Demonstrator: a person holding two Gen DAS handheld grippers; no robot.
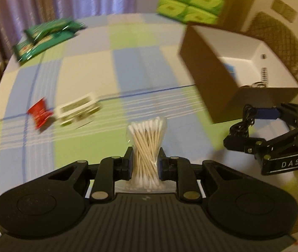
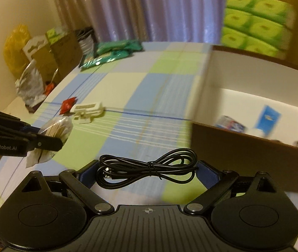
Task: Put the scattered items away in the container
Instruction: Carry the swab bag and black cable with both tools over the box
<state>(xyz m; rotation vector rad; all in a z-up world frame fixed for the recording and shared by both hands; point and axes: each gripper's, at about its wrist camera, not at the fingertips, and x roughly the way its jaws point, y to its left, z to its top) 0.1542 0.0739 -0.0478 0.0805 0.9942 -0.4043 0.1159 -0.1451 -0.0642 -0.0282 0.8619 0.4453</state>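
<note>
Left wrist view shows the left tongs [image 1: 145,163] clamped tight on a clear bag of cotton swabs [image 1: 147,147], held upright above the checked cloth of the desk [image 1: 128,48]. To the right, the right tongs [image 1: 247,126] grip a bundled black cable [image 2: 149,169] across its ends, jaws set fairly wide, just beside the open cardboard box [image 1: 216,77]. A red packet [image 1: 38,113] and a white-and-green carton [image 1: 77,110] lie touching on the cloth, well apart from the box. Motion blur softens the background.
</note>
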